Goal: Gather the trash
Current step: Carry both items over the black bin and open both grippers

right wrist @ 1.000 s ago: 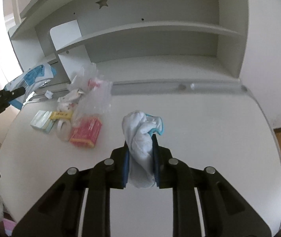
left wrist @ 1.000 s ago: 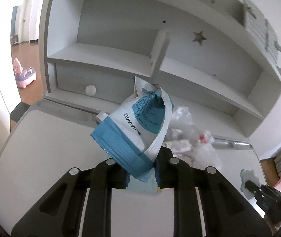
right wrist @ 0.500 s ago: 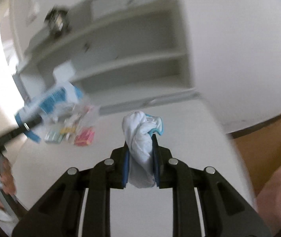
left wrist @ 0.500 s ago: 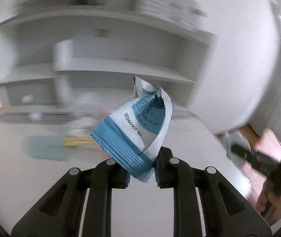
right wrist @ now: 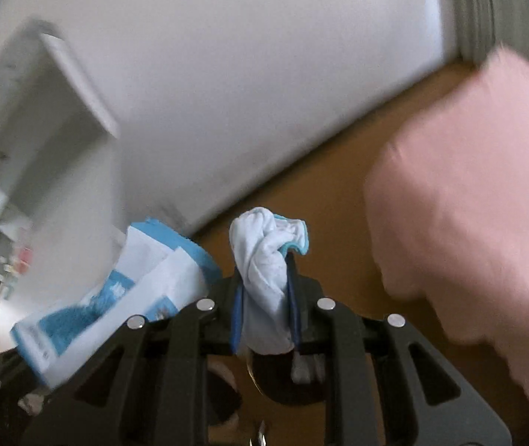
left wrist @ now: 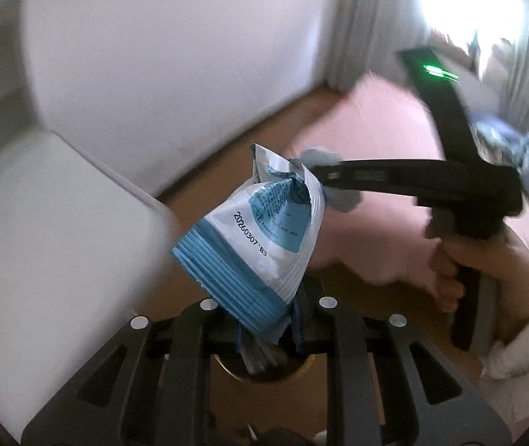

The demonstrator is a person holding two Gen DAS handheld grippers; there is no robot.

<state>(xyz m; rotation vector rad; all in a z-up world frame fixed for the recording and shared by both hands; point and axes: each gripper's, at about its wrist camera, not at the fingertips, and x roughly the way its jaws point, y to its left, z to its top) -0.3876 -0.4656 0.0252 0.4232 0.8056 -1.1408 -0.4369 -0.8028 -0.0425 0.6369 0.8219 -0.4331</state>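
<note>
Item: two pieces of trash in carry, off the tabletop [left wrist: 60, 223].
My left claw [left wrist: 268, 319] pinches a blue-and-white wrapper [left wrist: 260, 238]; my right claw [right wrist: 264, 297] pinches a crumpled tissue [right wrist: 264, 256]. I judge both grips should hold firm until over a bin. Only the left view shows the hand [left wrist: 461, 267]; neither shows a bin.

A home bedroom, it seems: white desk [left wrist: 60, 230] with shelving [right wrist: 52, 111], brown wooden floor [right wrist: 338, 171], pink bedding [right wrist: 468, 204] at right, curtain [left wrist: 361, 18] far right.
</note>
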